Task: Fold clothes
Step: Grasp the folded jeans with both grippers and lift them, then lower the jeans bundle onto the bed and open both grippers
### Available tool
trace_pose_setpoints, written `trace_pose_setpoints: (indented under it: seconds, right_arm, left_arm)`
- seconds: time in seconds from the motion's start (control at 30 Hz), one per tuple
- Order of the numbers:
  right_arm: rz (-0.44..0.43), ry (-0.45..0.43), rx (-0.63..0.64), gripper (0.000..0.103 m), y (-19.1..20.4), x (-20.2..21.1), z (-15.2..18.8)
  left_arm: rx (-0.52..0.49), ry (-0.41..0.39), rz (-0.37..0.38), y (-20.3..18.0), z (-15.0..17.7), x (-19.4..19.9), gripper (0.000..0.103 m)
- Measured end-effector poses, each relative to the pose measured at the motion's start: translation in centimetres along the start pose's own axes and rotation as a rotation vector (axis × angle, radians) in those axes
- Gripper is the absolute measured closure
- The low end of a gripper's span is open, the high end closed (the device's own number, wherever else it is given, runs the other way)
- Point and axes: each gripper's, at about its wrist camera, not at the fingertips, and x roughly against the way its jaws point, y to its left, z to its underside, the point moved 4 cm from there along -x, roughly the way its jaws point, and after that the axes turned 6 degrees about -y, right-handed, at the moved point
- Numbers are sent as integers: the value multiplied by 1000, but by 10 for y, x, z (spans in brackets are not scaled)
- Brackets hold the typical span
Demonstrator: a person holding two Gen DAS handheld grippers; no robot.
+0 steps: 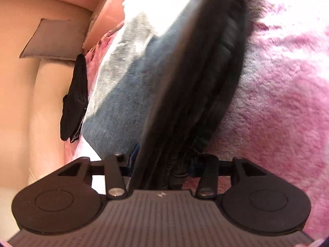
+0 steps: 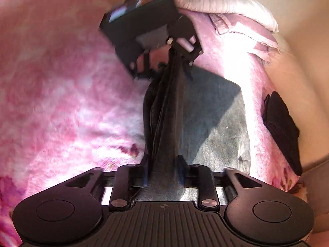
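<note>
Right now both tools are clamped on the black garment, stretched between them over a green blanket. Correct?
Not quite: the blanket is pink and white, not green, as the right wrist view shows. The rest holds: the left tool and right tool are both clamped on the black garment, stretched between them.

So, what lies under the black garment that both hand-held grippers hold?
Under the black garment lies a grey-blue cloth, spread on the pink fluffy blanket. The strip of cloth directly below the garment is covered.
</note>
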Motion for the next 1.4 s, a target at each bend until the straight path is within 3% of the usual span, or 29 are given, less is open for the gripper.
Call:
trace_pose_setpoints:
  seconds: [0.07,0.23,0.27,0.3,0.4,0.53,0.6,0.7,0.8,0.97,1.1,1.17,1.3,1.4]
  right_arm:
    - [23,9,-2,19,1,-10,2]
    - [75,29,-16,19,0,-34,7]
    - [85,32,-19,28,0,-39,8]
    - [96,36,-22,53,-1,-44,9]
    - [82,30,-36,71,-12,-43,12]
    - [65,17,-30,75,-32,-30,14]
    - [50,12,-19,76,-42,-24,15]
    - [15,4,16,78,-55,-19,12]
    - [-5,-40,74,80,-74,-1,-5]
    - [-43,-139,153,81,-112,22,-45]
    - [-87,-295,268,81,-117,28,-91]
    - [-126,-391,337,81,-100,30,-111]
    - [-223,-555,451,81,-55,35,-138]
    - [-351,-621,539,80,-3,38,-127]
  left_arm:
    - [24,3,8,7,-5,-2,62]
    - [48,7,8,11,-3,5,63]
    - [51,7,1,10,-2,9,62]
    - [52,4,-3,8,-3,10,59]
    - [30,8,-22,0,-3,5,46]
    - [-33,7,-44,-8,-7,-7,39]
    - [-11,24,-38,-4,-11,-11,56]
    - [39,44,-61,10,-15,-4,70]
    - [77,63,-104,35,-14,16,72]
    - [164,161,-142,71,5,67,73]
    - [228,356,-188,73,34,132,73]
    - [273,474,-208,65,42,166,73]
    - [431,711,-216,-4,31,236,72]
    - [574,847,-163,-80,-4,257,71]
